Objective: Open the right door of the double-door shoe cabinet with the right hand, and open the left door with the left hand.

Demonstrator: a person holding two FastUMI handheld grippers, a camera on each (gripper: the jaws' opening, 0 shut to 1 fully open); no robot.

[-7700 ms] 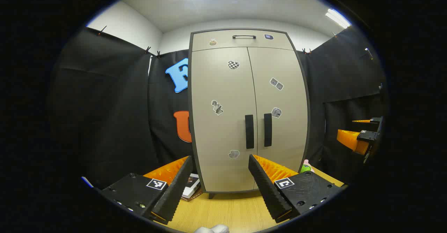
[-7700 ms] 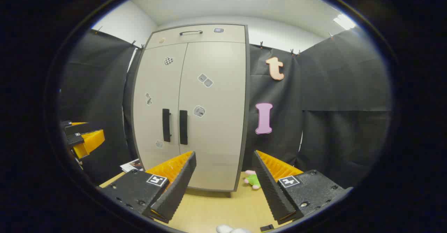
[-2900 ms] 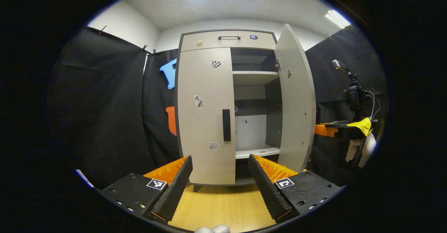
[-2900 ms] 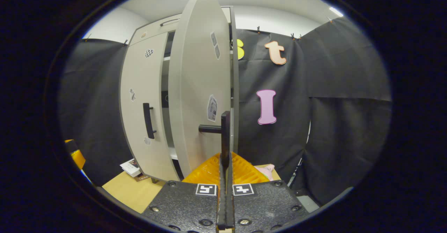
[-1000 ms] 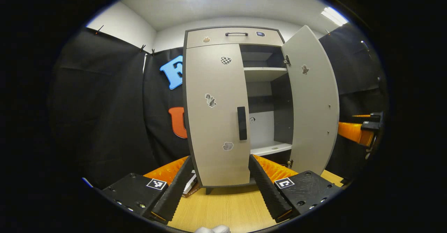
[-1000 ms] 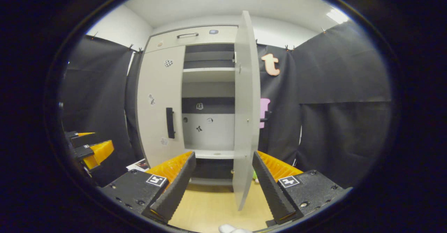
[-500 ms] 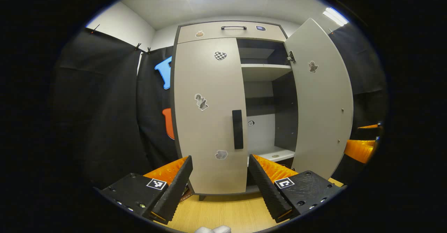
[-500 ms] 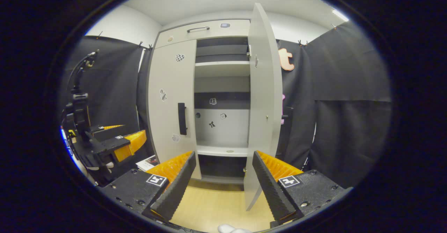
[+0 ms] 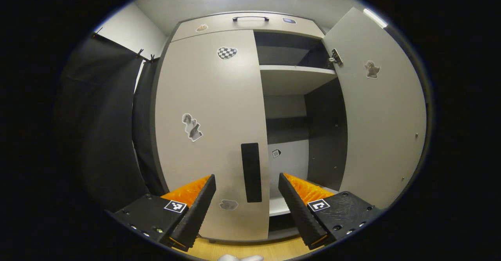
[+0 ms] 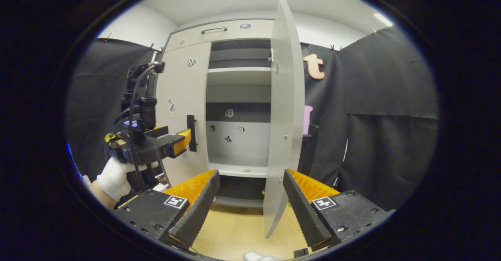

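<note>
Left tool (image 9: 246, 204) nearer left door handle (image 9: 251, 172)

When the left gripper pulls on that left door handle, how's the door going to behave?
The left door is a flat rigid panel, so it probably swings without flexing, like the right door standing open on its hinge. Its handle, a straight bar between the open left gripper fingers, should grip without rolling.

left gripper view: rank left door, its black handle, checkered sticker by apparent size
1. left door
2. black handle
3. checkered sticker

Clear gaps between all three, and all lie on the same door face, so nearness barely skews it.
</note>
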